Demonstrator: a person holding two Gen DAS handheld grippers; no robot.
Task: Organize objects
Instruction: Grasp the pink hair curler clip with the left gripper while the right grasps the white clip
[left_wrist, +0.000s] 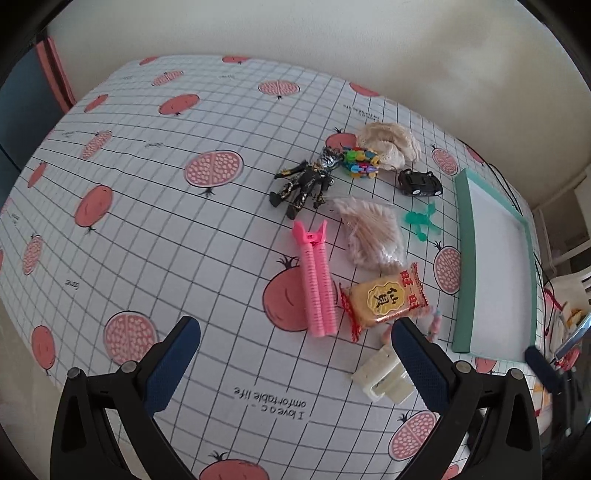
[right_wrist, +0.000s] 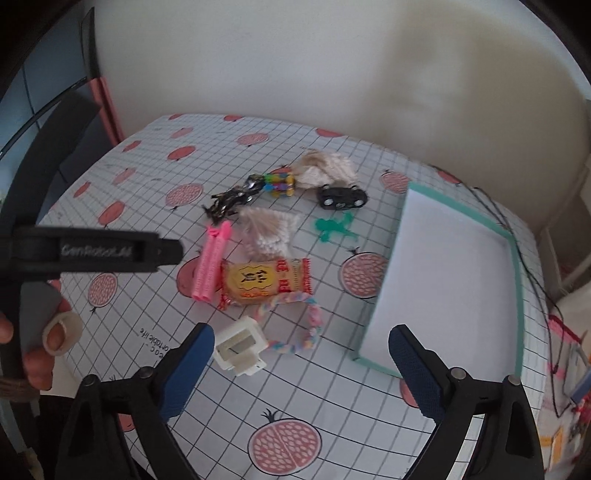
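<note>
Nearest my right gripper (right_wrist: 301, 363): white plastic clip (right_wrist: 241, 346), just ahead of the left finger, at about 11 o'clock from the jaw midpoint. Its long axis runs roughly 11-to-5, tab end toward me. Jaws spread wide, nothing between them. My left gripper (left_wrist: 295, 349) is likewise spread wide and empty; from its camera the same clip sits against the inner side of its right finger.

Pastel twisted cord (right_wrist: 295, 325) lies looped just right of the clip, touching the snack packet (right_wrist: 264, 282). Packet long axis runs 9-to-3 in the right view, printed side up. Pink hair roller (right_wrist: 210, 266) lies just left of the packet, long axis near 12-to-6, clip end pointing away from me. Bag of cotton swabs (right_wrist: 267, 230) lies beyond the packet, at 12 o'clock from it. Green plastic figure (right_wrist: 332, 229) lies to the right of the bag. Farther back: black toy car (right_wrist: 341, 197), cream knitted cloth (right_wrist: 325, 166), multicoloured bead piece (right_wrist: 280, 184), black-and-gold action figure (right_wrist: 231, 199) lying flat, head toward the beads.

Green-rimmed tray (right_wrist: 515, 258) with white floor at 2 o'clock, long axis receding, empty as seen.

Surface: tablecloth (right_wrist: 332, 398), white grid with pink pomegranate prints. Plain cream wall behind. My hand (right_wrist: 44, 339) on the left gripper's handle shows at the right view's left edge.
</note>
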